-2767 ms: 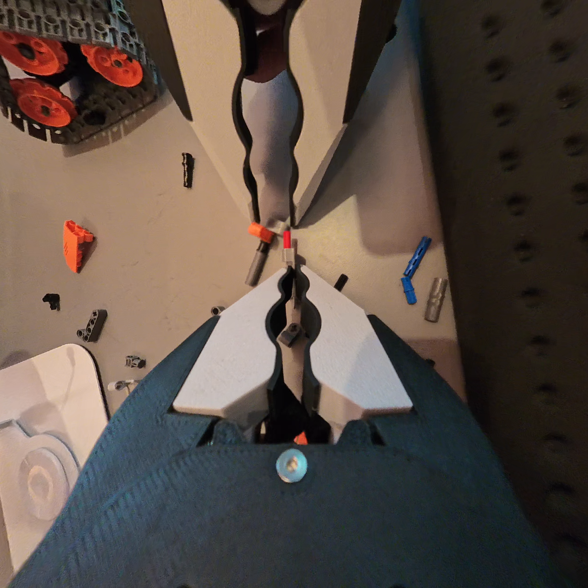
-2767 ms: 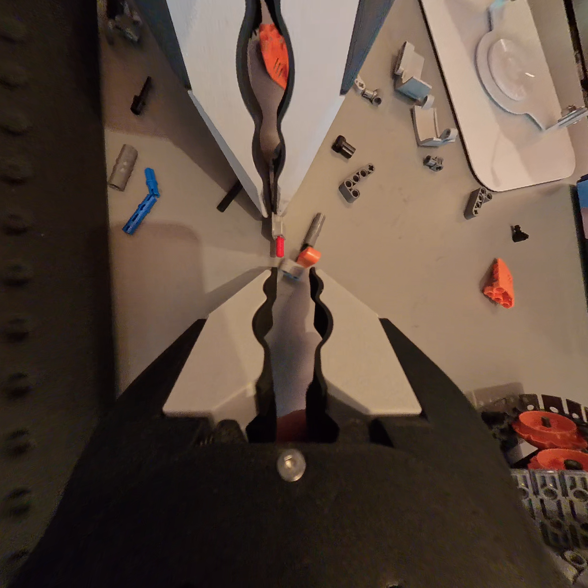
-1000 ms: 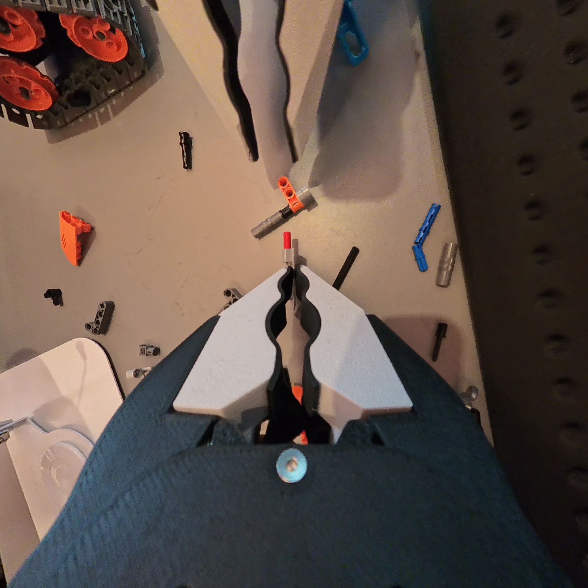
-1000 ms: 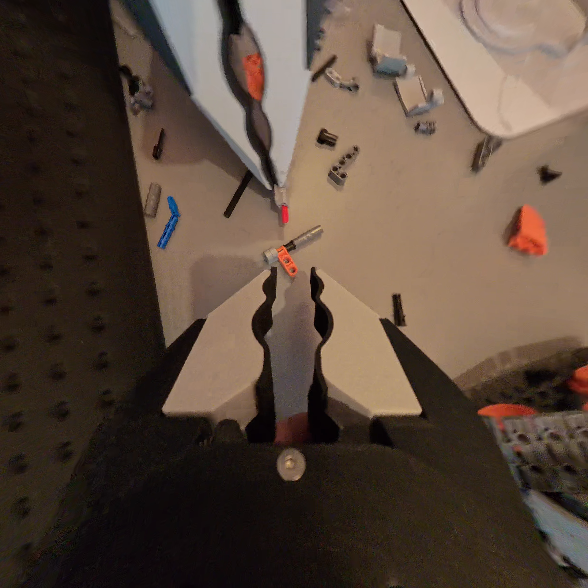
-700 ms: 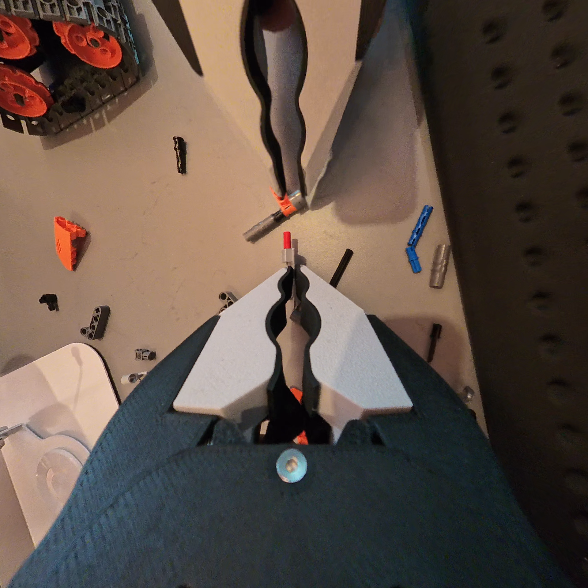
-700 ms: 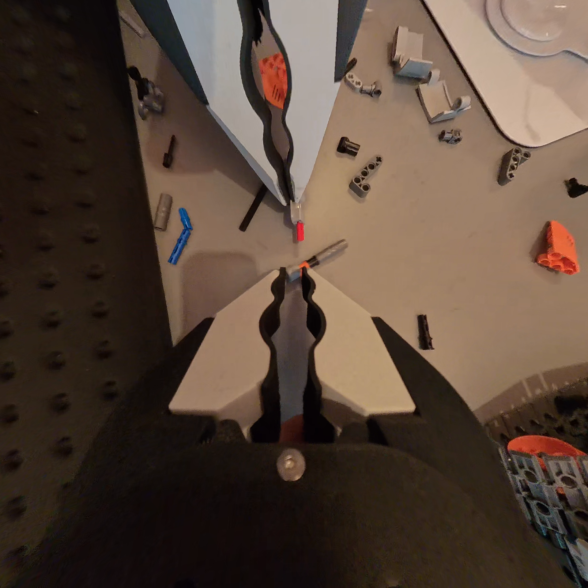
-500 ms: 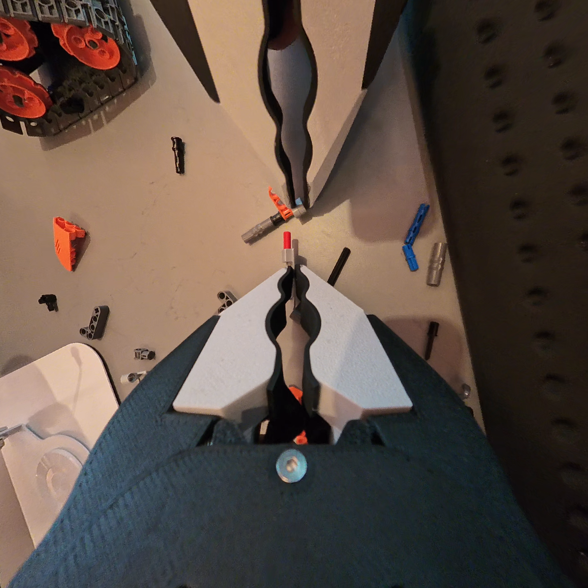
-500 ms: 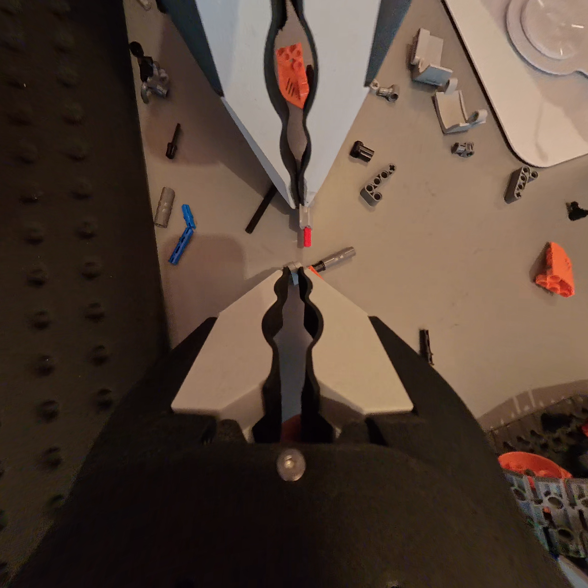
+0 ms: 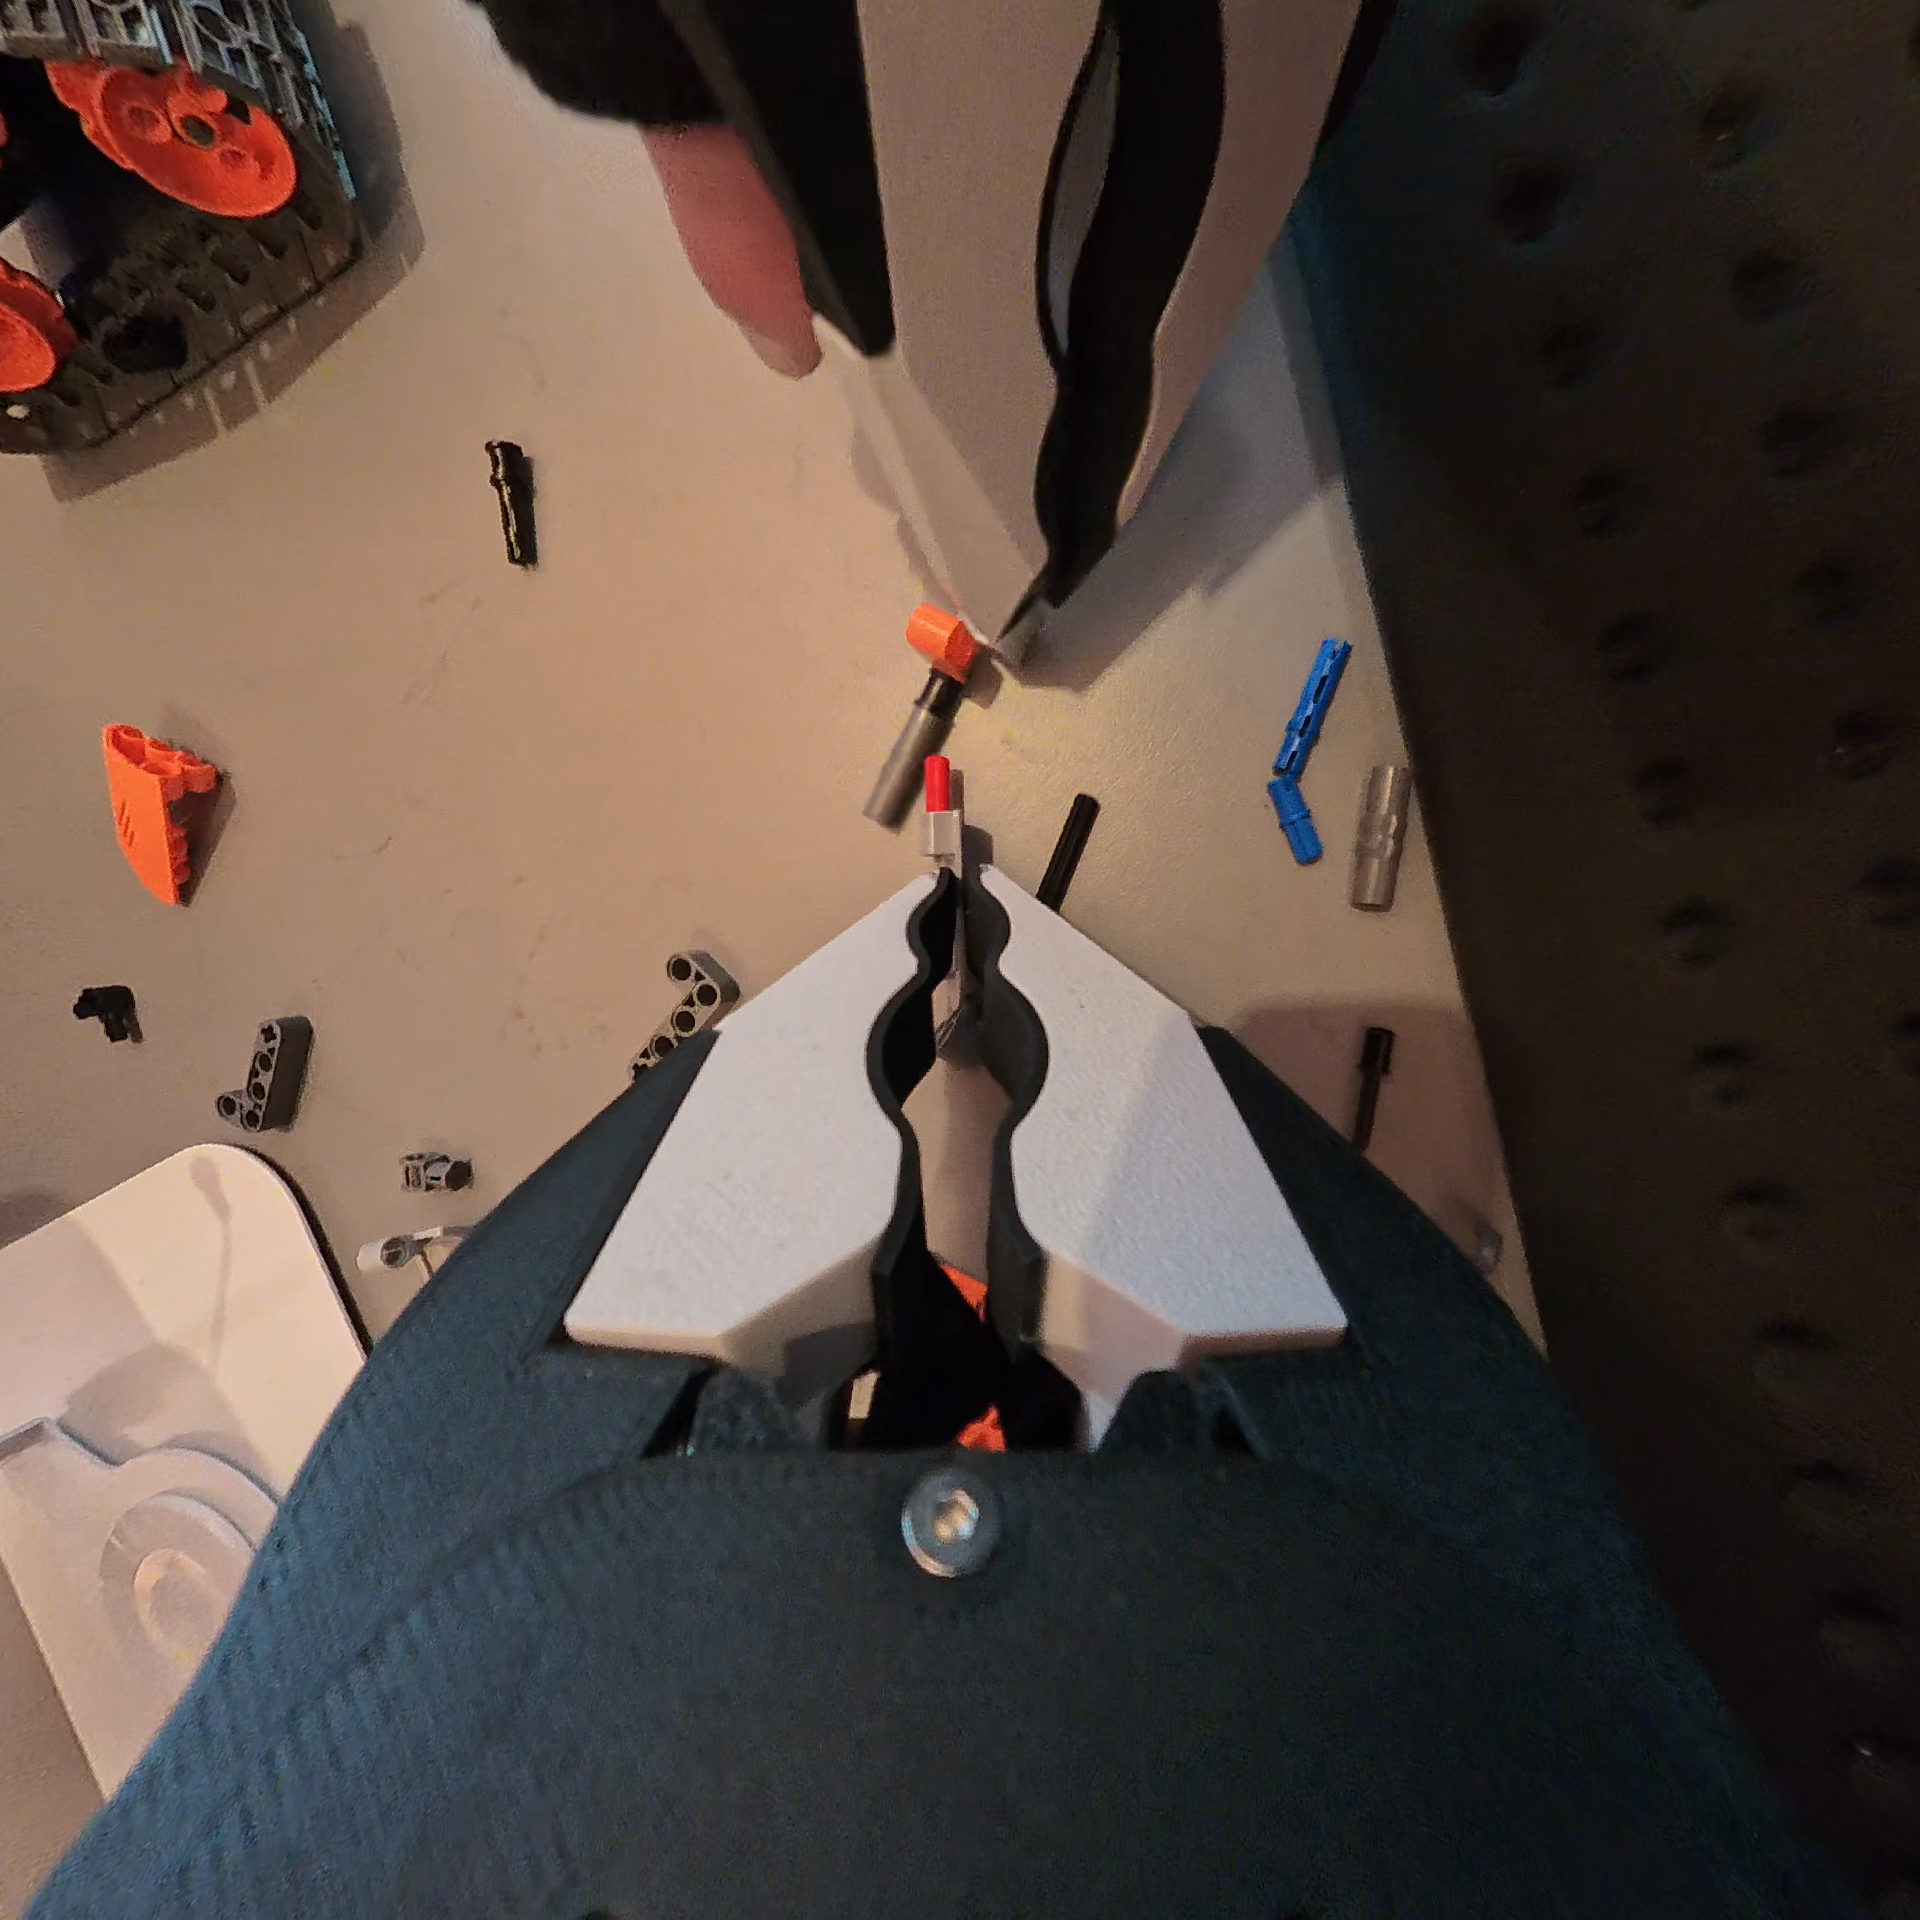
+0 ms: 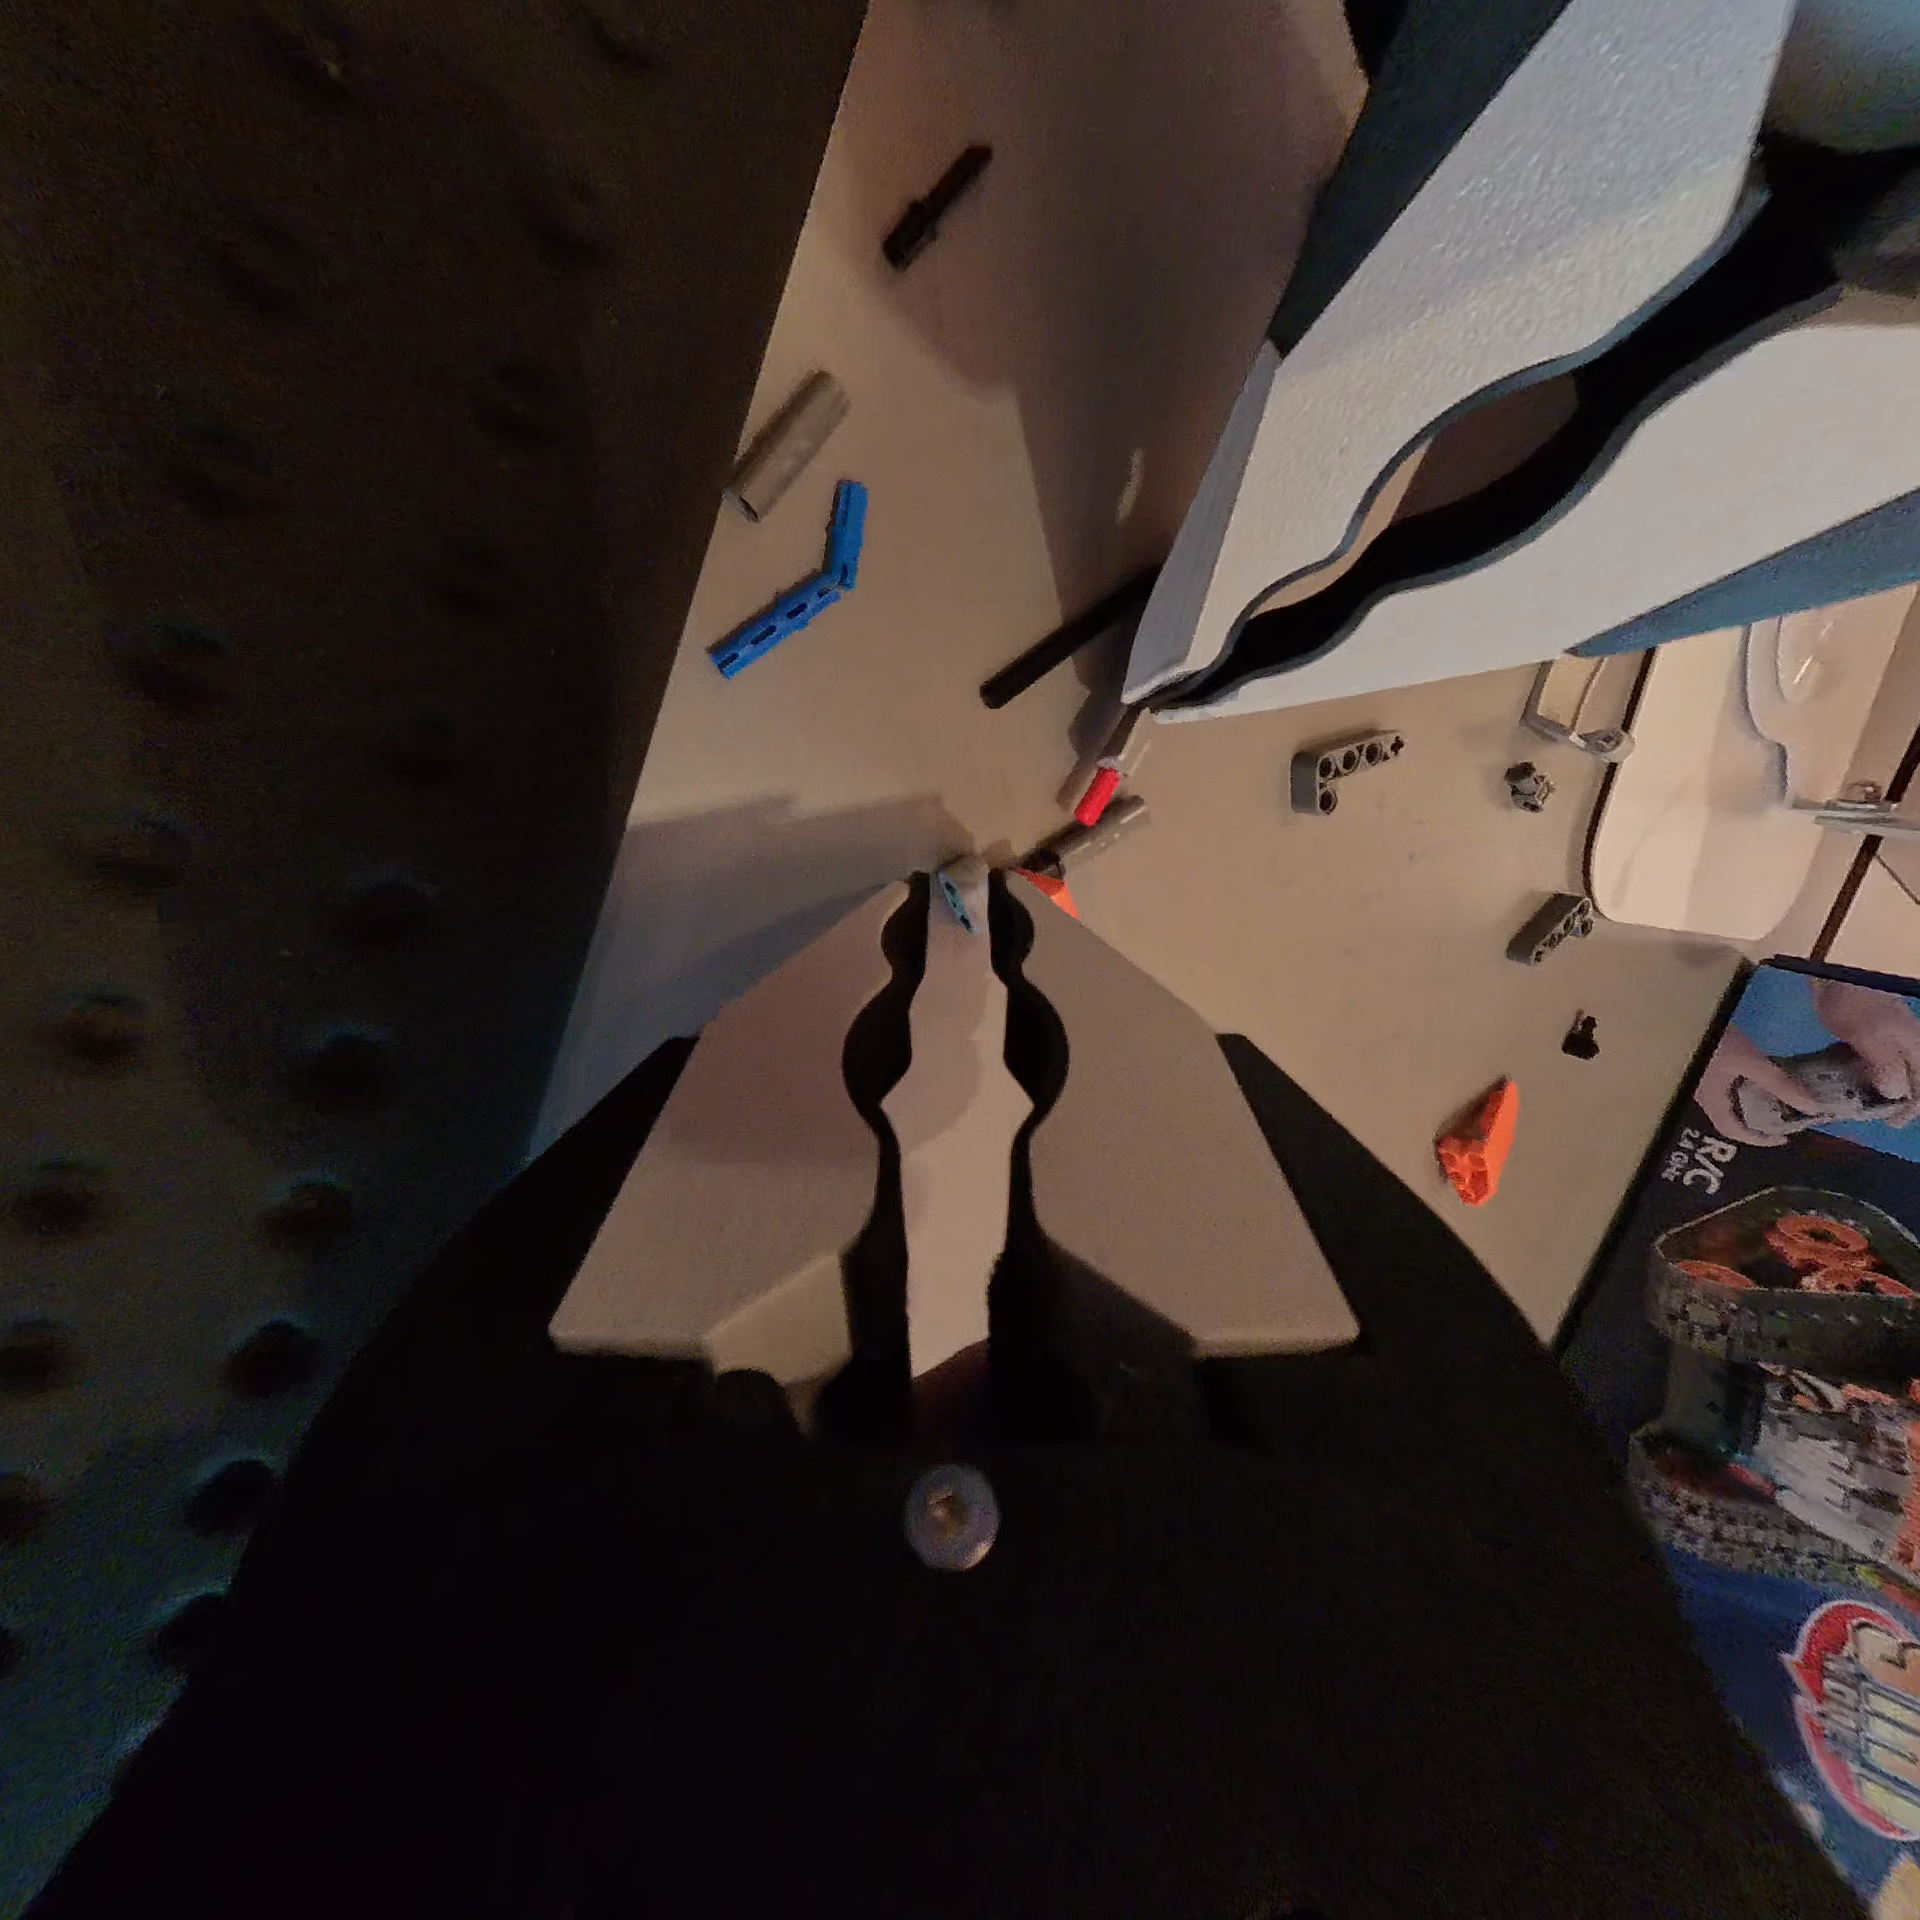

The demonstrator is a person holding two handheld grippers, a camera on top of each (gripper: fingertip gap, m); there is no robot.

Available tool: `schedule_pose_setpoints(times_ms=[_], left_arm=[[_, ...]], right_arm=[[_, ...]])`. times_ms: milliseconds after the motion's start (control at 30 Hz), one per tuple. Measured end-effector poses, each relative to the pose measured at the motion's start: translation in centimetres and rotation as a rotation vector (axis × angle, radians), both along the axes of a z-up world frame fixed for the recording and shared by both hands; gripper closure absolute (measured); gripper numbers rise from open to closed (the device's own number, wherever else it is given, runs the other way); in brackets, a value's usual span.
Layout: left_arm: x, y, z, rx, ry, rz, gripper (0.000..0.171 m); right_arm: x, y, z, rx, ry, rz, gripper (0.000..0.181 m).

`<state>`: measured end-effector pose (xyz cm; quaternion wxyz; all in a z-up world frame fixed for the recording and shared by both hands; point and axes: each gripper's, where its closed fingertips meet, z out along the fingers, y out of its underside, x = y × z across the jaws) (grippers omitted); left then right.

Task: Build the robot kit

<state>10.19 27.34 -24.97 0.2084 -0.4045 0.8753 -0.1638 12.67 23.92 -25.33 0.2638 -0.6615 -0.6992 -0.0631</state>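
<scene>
Left gripper (image 9: 951, 883): dark teal printed body with fine layer ridging, one silver socket-head screw centred behind the fingers. Fingers (image 9: 769, 1122) pale grey, wedge-shaped and tapering forward, lined on their inner faces with black wavy pads. Orange and black parts show in the slot at the finger roots

Right gripper (image 10: 956, 883): same build, body matt black, one silver screw (image 10: 948, 1515) centred, pale grey wedge fingers with black scalloped inner pads. A black sleeve cuff (image 9: 613, 62) shows beside it

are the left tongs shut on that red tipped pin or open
Shut: the left tongs pinch the grey end of the red-tipped pin, which sticks out past their closed tips.
</scene>
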Motion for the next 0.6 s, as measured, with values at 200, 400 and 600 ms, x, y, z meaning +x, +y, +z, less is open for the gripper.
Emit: schedule_pose_setpoints(times_ms=[200, 400, 600], left_arm=[[0.0, -0.2, 0.2, -0.012, -0.005, -0.008, 0.171], [0.3, -1.1, -0.1, -0.012, -0.004, -0.034, 0.171], [0.6, -1.4, -0.1, -0.001, -0.009, -0.036, 0.171]], right_arm=[[0.4, 0.0, 2.4, -0.083, 0.273, -0.25, 0.164], [1.0, 0.8, 1.1, -0.165, 0.433, -0.453, 0.161], [0.2, 1.2, -0.3, -0.203, 0.446, -0.48, 0.168]])
